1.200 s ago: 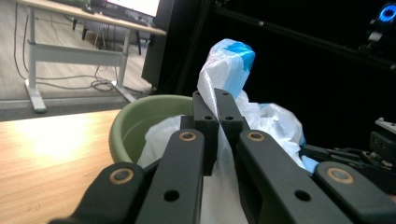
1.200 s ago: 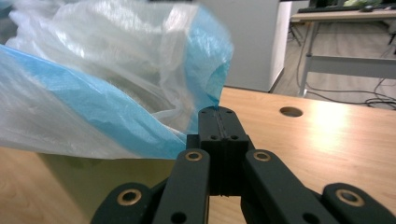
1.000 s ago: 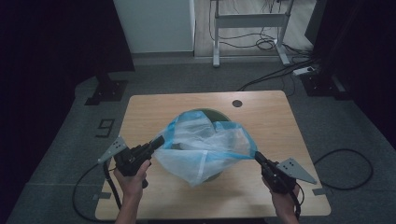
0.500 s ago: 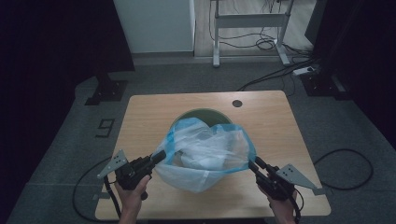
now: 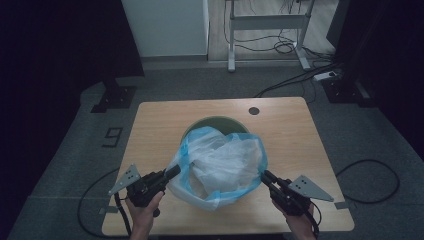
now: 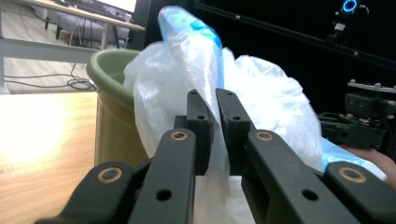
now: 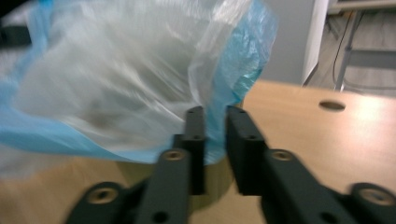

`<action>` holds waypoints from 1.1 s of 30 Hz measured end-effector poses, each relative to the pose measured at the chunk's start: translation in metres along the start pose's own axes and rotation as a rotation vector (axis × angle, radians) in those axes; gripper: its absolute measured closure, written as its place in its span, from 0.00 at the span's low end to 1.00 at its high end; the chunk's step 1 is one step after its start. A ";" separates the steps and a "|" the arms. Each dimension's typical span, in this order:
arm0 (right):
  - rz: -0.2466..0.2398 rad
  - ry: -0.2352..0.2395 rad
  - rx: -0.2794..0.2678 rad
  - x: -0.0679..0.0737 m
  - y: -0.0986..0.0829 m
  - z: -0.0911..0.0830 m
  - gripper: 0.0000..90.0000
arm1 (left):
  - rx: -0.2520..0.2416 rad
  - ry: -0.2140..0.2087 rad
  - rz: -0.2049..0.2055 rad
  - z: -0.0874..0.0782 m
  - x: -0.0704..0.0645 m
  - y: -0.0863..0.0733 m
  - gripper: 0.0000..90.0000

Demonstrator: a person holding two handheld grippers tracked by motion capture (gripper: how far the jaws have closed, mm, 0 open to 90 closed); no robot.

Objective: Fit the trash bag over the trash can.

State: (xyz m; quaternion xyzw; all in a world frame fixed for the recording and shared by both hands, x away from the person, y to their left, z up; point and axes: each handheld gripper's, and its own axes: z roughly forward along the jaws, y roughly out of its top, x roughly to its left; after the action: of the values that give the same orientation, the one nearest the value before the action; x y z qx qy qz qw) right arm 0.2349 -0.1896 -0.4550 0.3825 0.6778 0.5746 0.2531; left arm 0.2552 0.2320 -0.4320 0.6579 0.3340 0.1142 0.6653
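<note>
1. left gripper (image 5: 172, 173) sits at the near-left of the green bin (image 5: 216, 123); jaws pinched tight on the bag's (image 5: 220, 165) blue-edged hem, plastic caught between the pads (image 6: 200, 116)
2. right gripper (image 5: 265, 176) at the bin's near-right; jaws narrowed on the opposite stretch of hem, film running up between them in the right gripper view
3. bag mouth is spread between the two grippers, long axis running left-right across the near side of the bin; bag body bulges up and hangs half over the bin's near rim, not seated inside
4. key relation: bin opening lies beyond and below both grippers, roughly centred between them; neither hand clearly nearer; my read is the next move is forward and down together so the hem clears the far rim
5. bin stands mid-table (image 5: 150, 125); round grommet hole (image 5: 254, 110) beyond the bin to the far right; floor cables further back
</note>
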 end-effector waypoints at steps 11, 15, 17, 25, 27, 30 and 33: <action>0.032 -0.065 0.063 -0.026 -0.006 0.022 0.99 | 0.057 0.064 -0.024 0.017 0.014 -0.010 0.94; 0.024 -0.072 -0.029 -0.024 0.003 0.014 0.73 | 0.054 0.067 -0.027 0.019 0.013 -0.010 0.94; 0.051 -0.055 -0.069 -0.026 0.006 0.008 0.68 | 0.053 0.067 -0.028 0.018 0.012 -0.010 0.94; 0.071 -0.063 -0.108 -0.033 0.012 -0.010 0.63 | 0.046 0.069 -0.028 0.018 0.010 -0.008 0.94; 0.077 -0.061 -0.108 -0.034 0.010 -0.014 0.63 | 0.046 0.066 -0.023 0.018 0.009 -0.008 0.94; 0.112 -0.027 -0.108 -0.036 0.004 -0.016 0.59 | 0.049 0.066 -0.021 0.018 0.010 -0.008 0.94; 0.123 -0.023 -0.112 -0.036 0.002 -0.015 0.59 | 0.049 0.067 -0.021 0.018 0.010 -0.007 0.94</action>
State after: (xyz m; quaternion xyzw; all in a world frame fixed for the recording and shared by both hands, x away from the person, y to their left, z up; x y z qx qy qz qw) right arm 0.2440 -0.2275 -0.4530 0.4151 0.6170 0.6217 0.2460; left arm 0.2711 0.2228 -0.4434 0.6663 0.3659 0.1211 0.6384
